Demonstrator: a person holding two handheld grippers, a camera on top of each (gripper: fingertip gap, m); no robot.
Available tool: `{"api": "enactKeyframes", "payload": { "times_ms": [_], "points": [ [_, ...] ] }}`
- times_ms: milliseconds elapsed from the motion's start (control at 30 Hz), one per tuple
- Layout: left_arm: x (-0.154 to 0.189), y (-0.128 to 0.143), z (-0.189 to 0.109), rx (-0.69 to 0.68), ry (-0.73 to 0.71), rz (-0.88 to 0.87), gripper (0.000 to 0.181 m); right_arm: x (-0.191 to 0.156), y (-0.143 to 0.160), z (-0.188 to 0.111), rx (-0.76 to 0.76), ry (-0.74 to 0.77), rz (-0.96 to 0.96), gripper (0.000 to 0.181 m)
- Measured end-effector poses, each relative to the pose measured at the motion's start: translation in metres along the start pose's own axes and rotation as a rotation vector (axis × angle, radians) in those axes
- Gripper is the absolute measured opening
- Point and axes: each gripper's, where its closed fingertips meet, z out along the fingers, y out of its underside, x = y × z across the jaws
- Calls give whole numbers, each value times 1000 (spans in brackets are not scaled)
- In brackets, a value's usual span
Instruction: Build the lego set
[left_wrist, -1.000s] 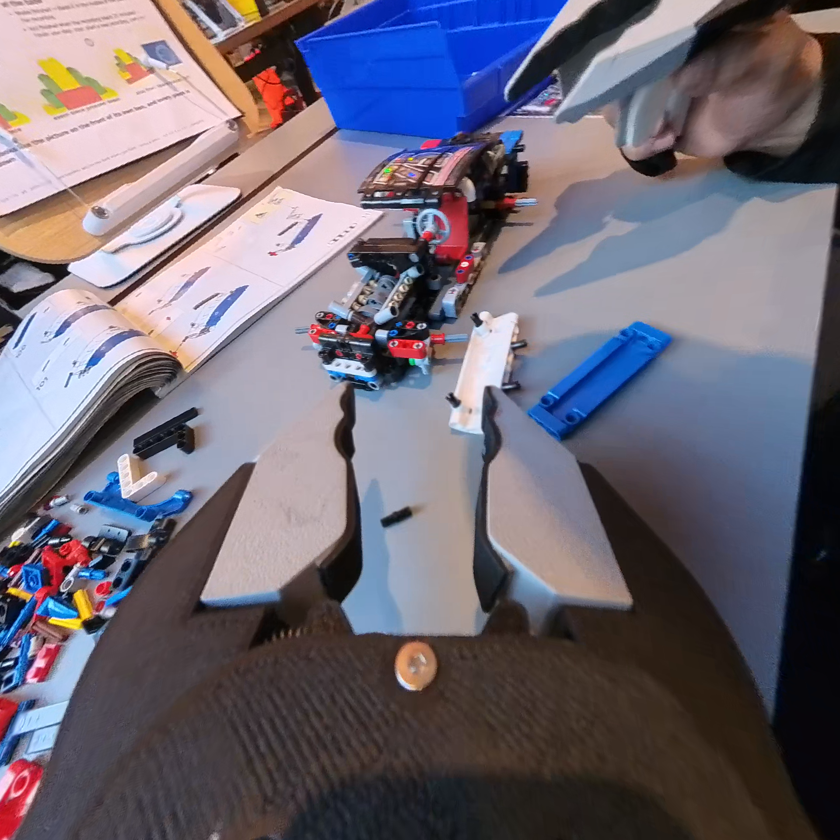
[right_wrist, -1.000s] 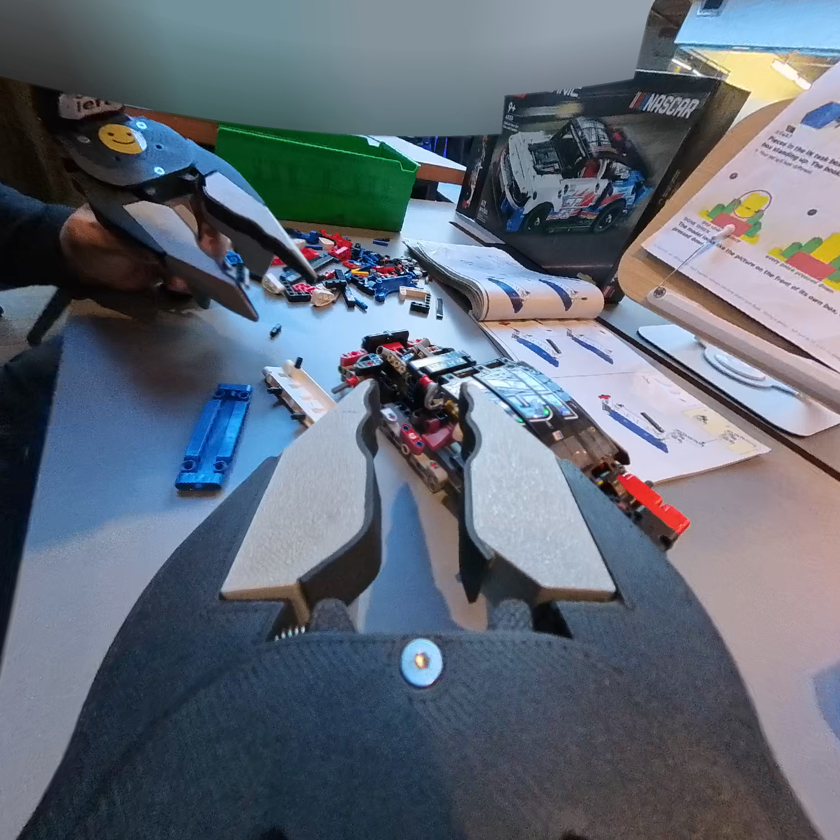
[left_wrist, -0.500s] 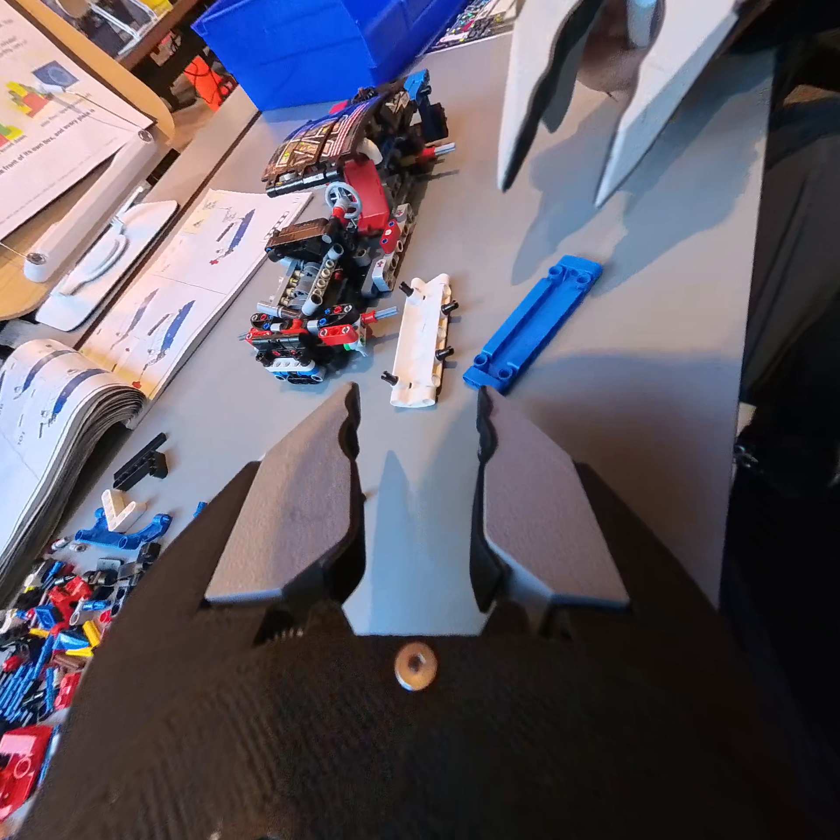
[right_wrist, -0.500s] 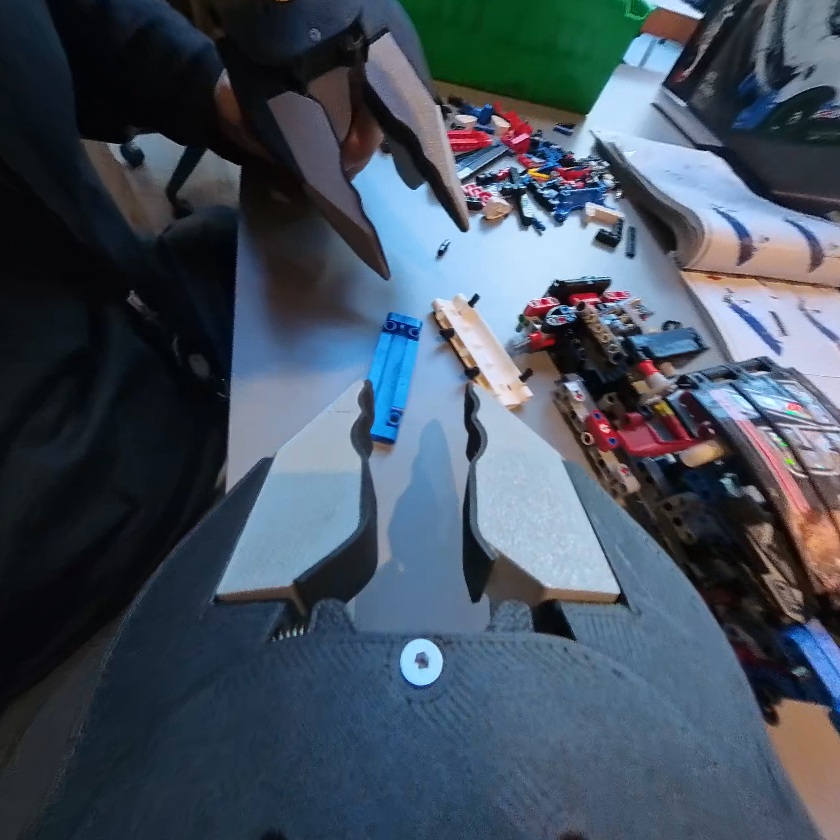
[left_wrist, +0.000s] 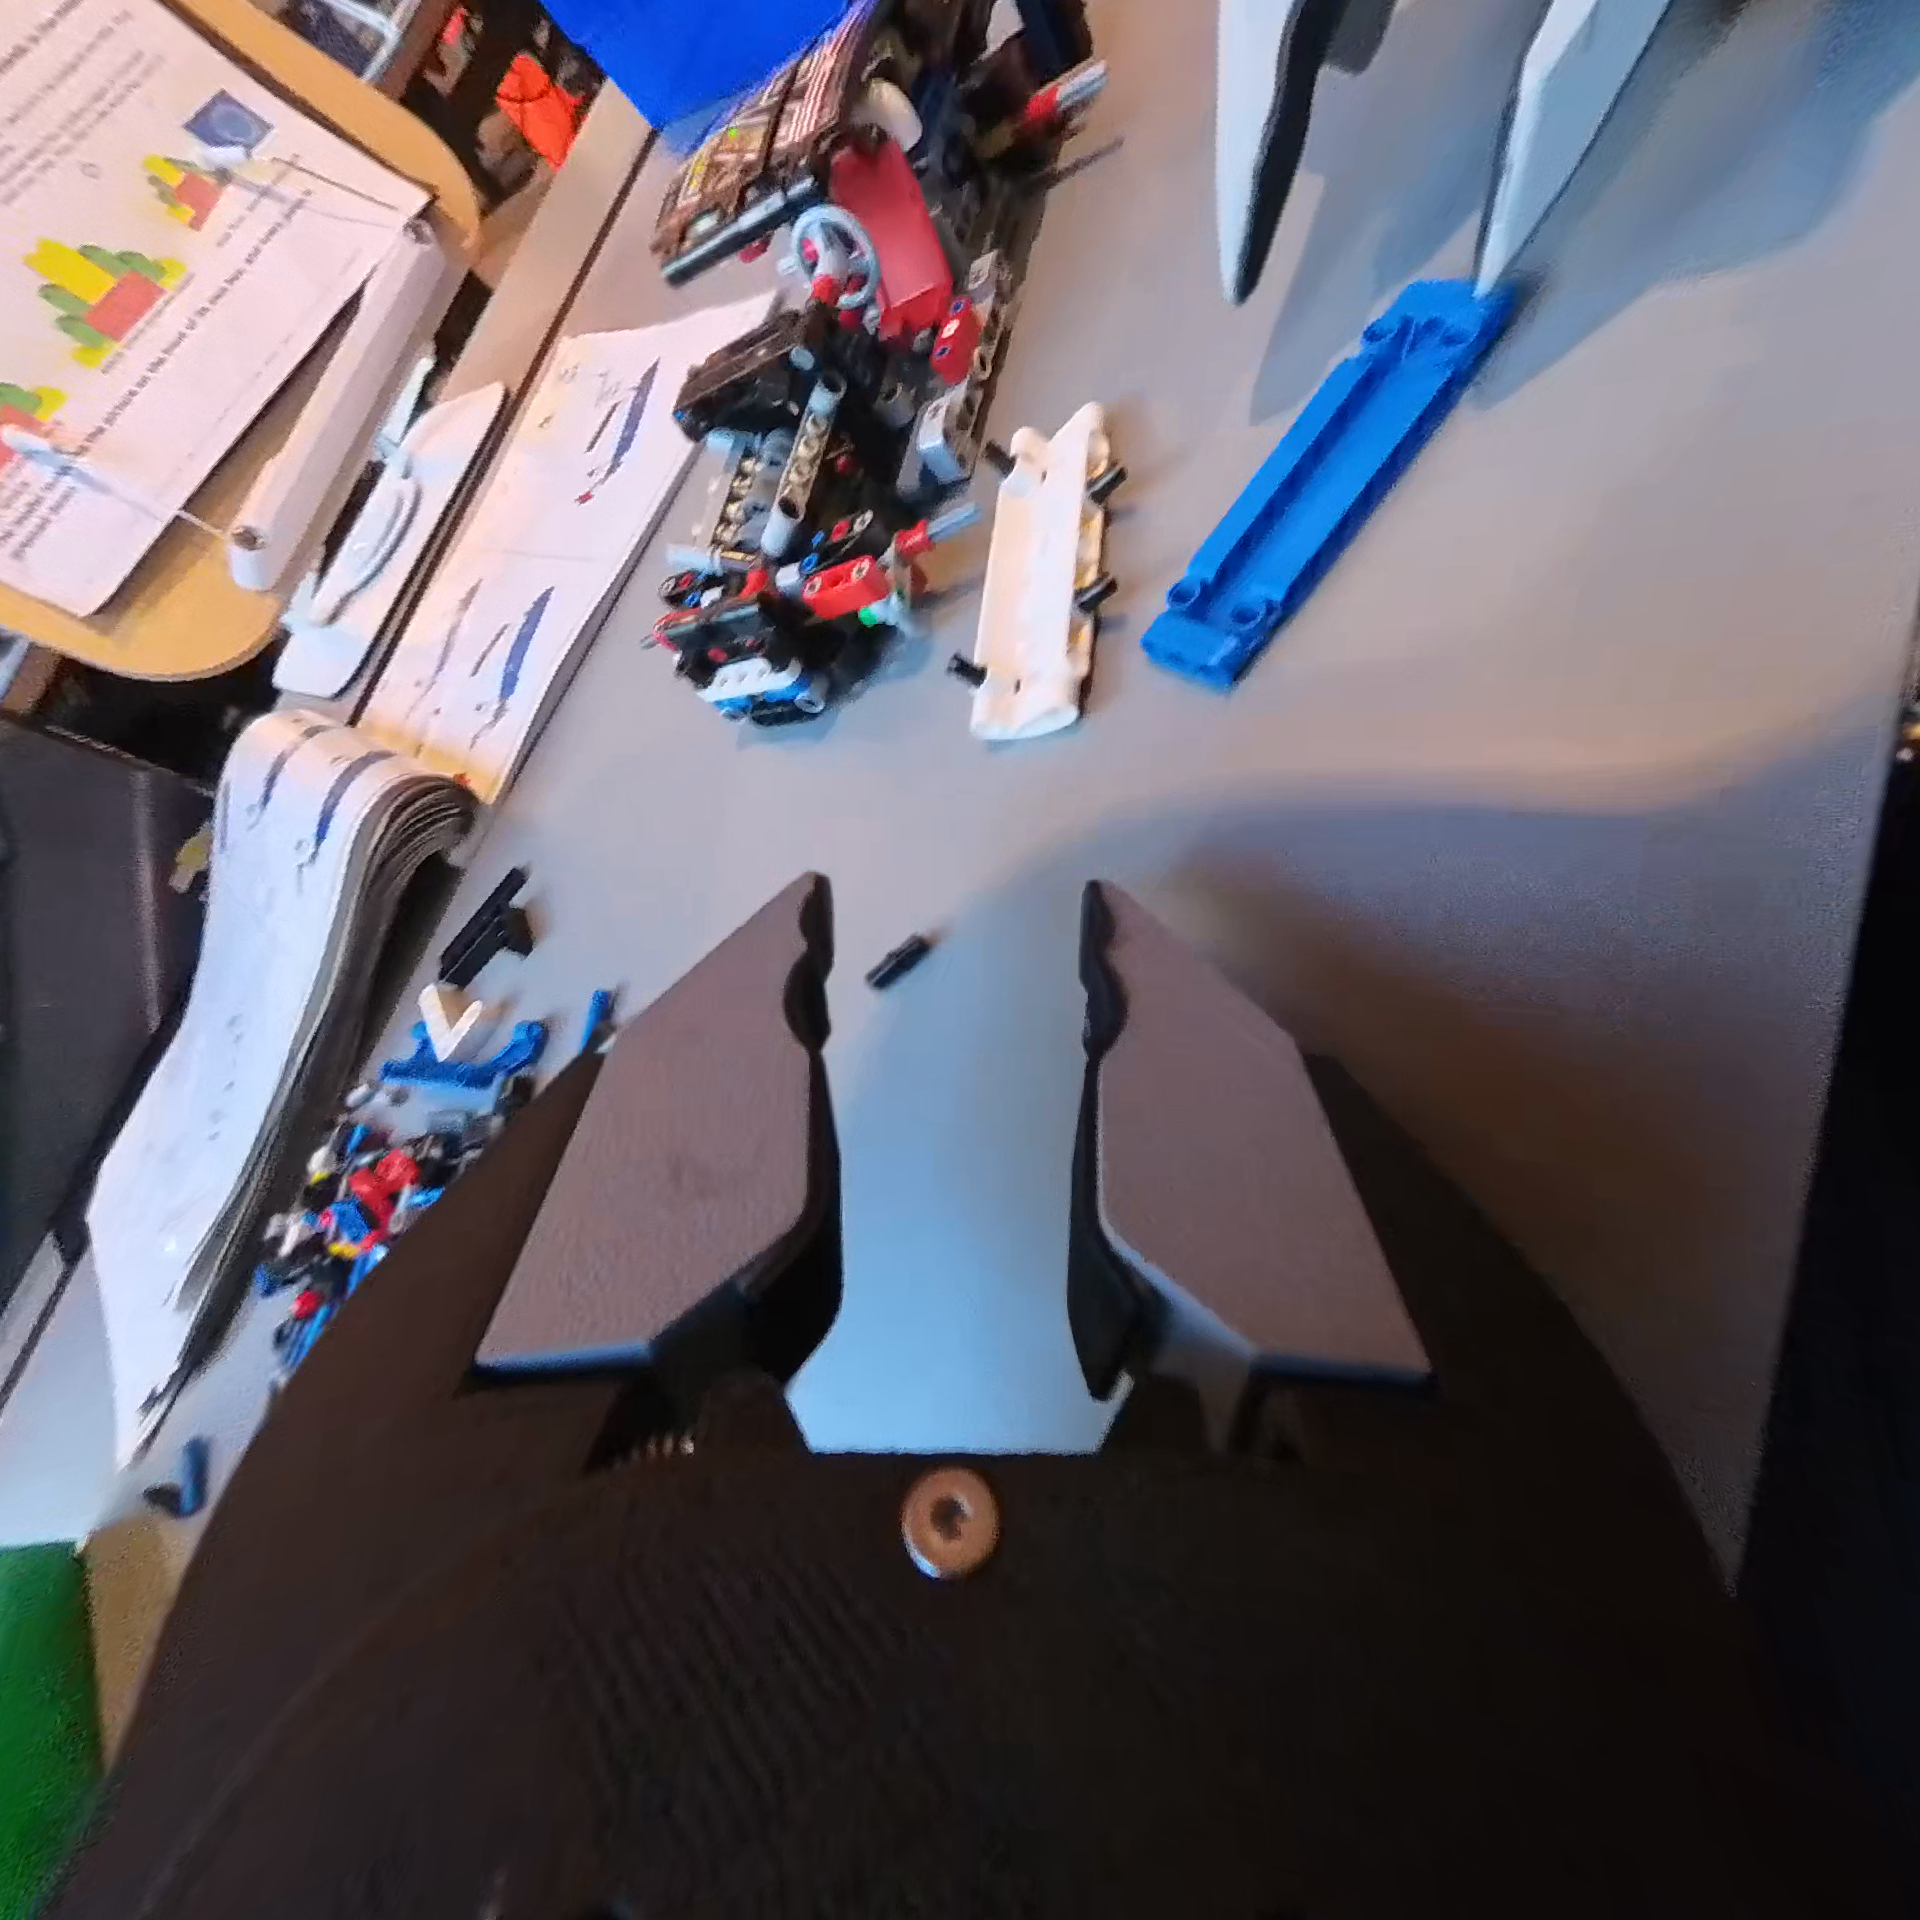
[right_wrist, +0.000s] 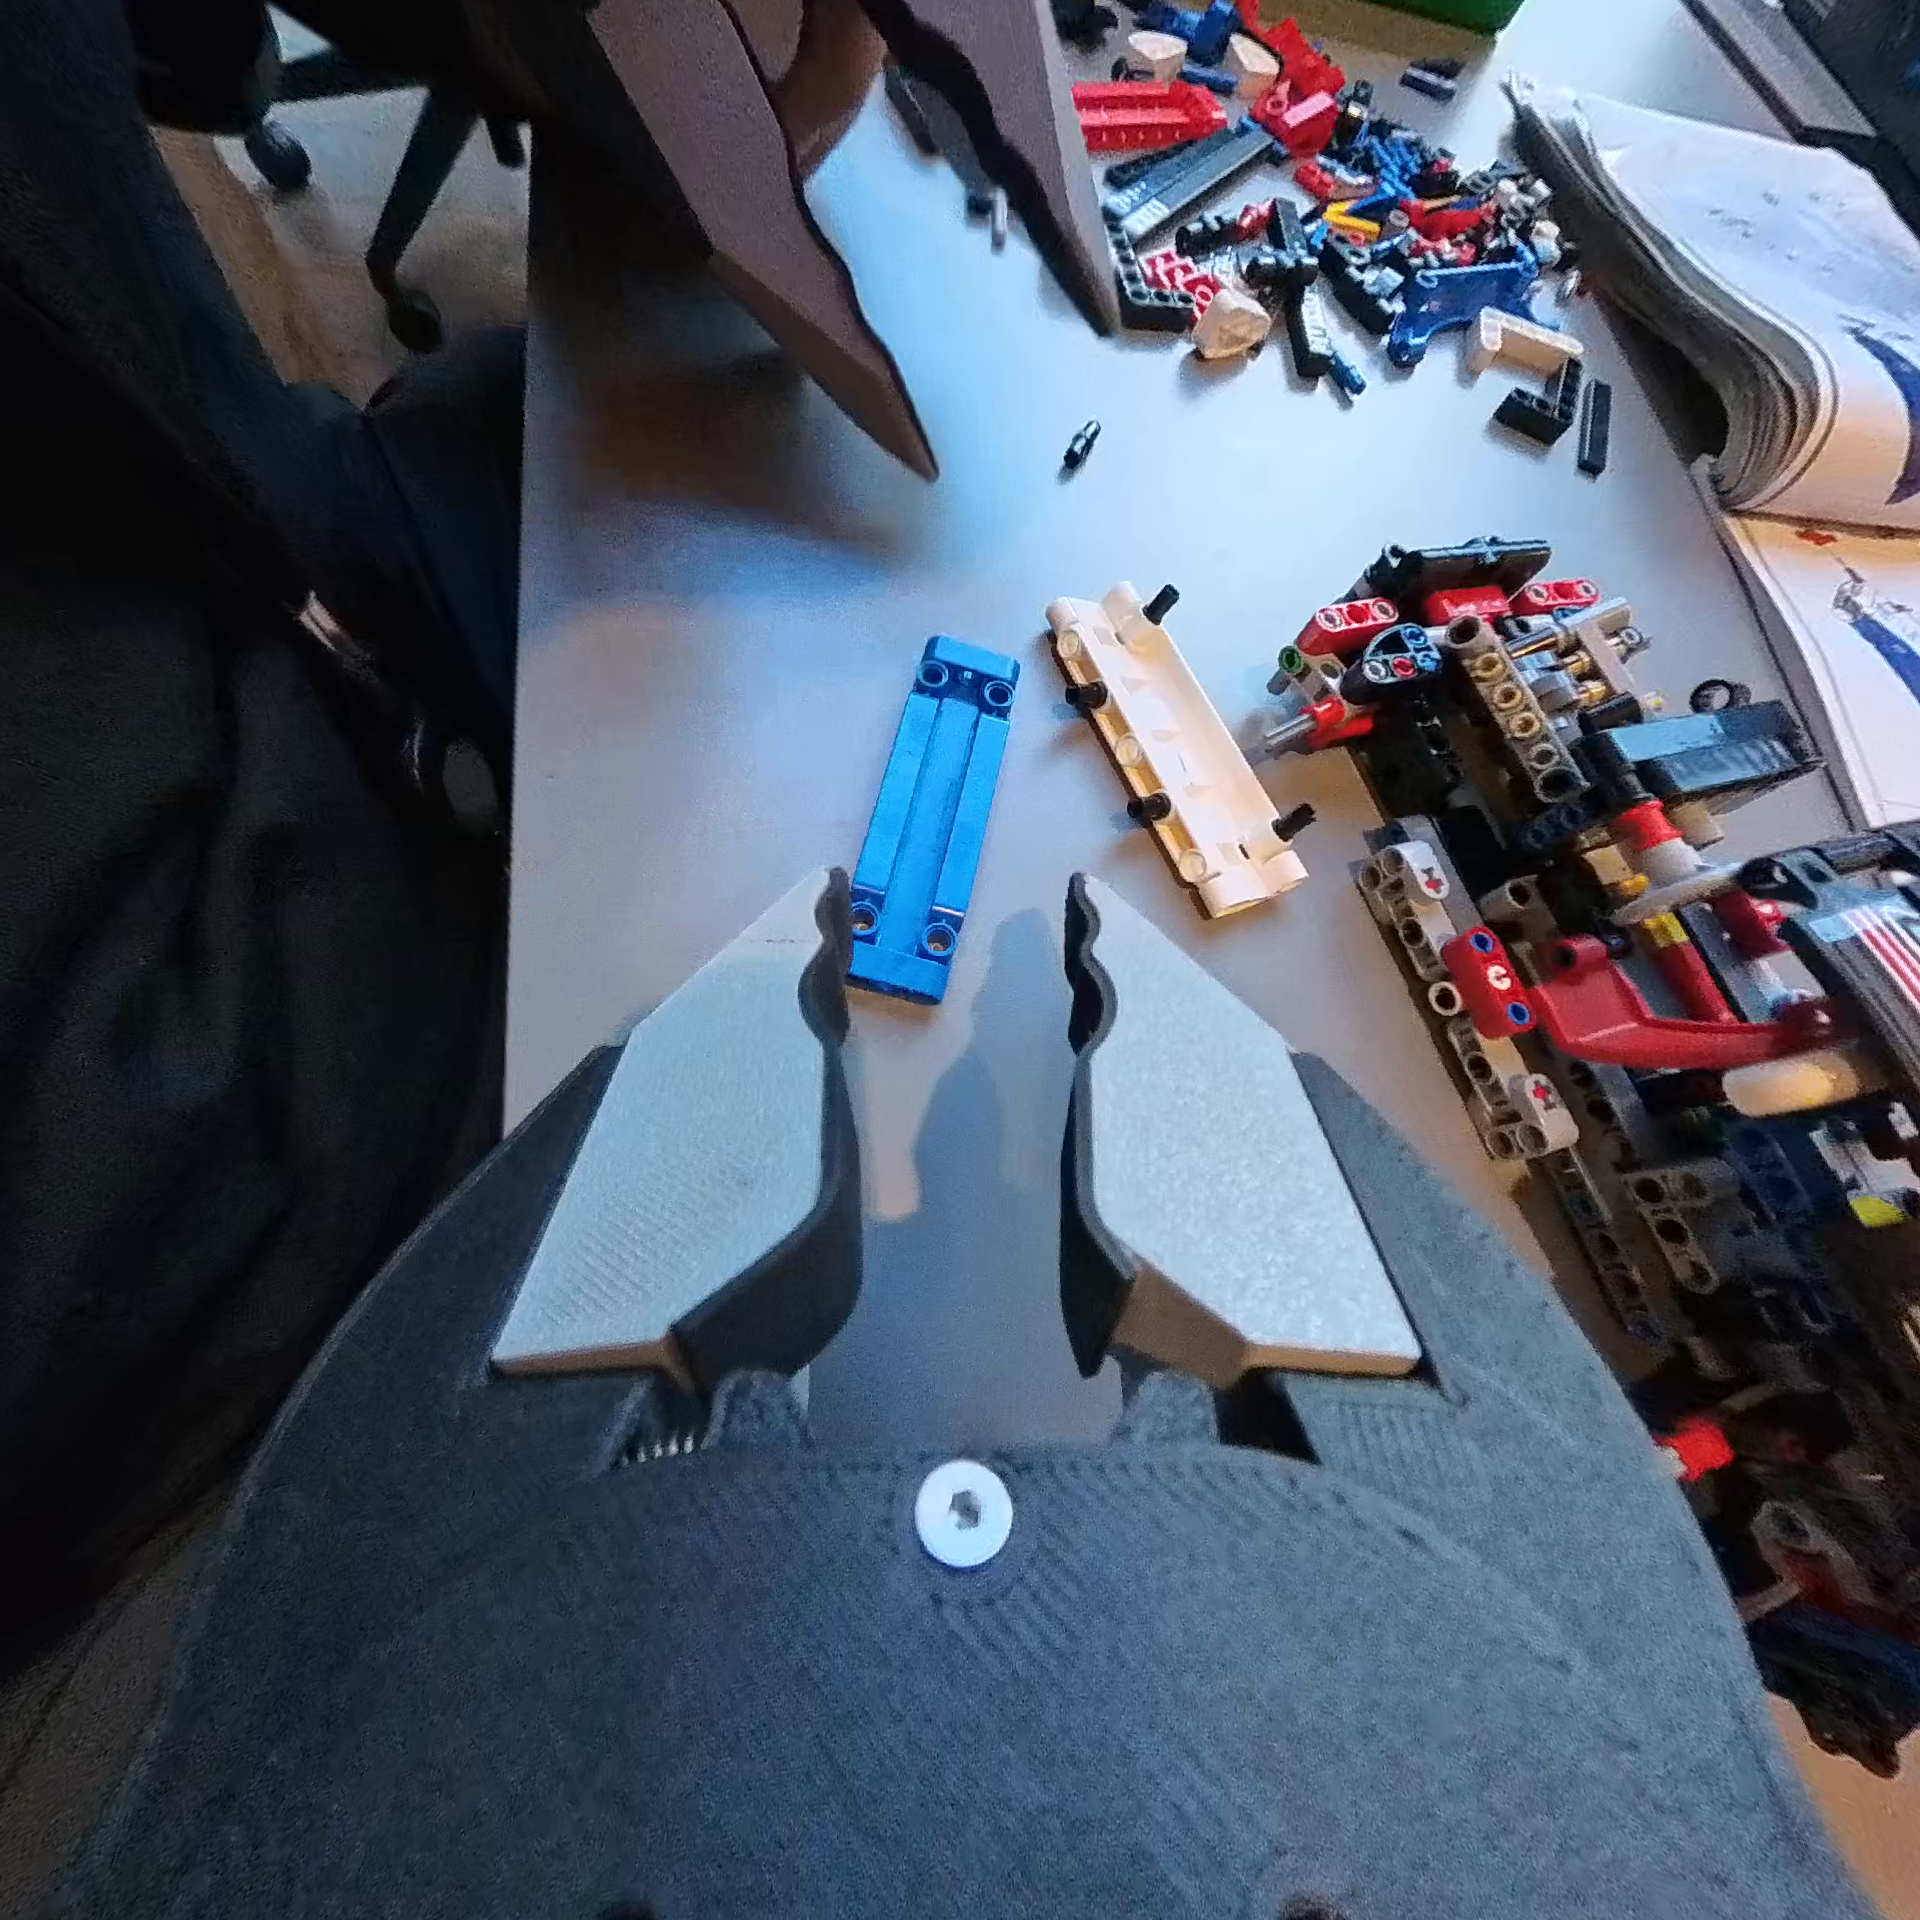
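While hovering over the grey table (right_wrist: 665, 582), with nothing yet picked up:

Right gripper (right_wrist: 951, 920): standing with jaws spread and empty, sitting low centre of the right wrist view, tips just beside the near end of the blue panel (right_wrist: 928, 821).

Blue panel, direction: lying just above and left of the right fingertips; in the left wrist view (left_wrist: 1320, 488) sitting upper right, well apart from the left gripper.

Blue panel, long axis: running nearly up the frame, roughly in line with the right fingers, so probably calling for a grasp across the narrow width.

White panel (right_wrist: 1174, 748): lying just right of the blue one, apart from it, black pins sticking out, between it and the car chassis (right_wrist: 1579, 831).

Left gripper (left_wrist: 956, 935): also gaping and empty, a loose black pin (left_wrist: 899, 958) lying on the table beyond its tips.

Nearer hand: judging the right one, by far.
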Motion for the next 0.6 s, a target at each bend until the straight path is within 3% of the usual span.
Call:
{"api": "enactKeyframes", "payload": {
  "times_ms": [600],
  "points": [
    [-68,14,-28,186,-12,-419,44,14,10,13,-88,-6,141,40]
  ]
}}
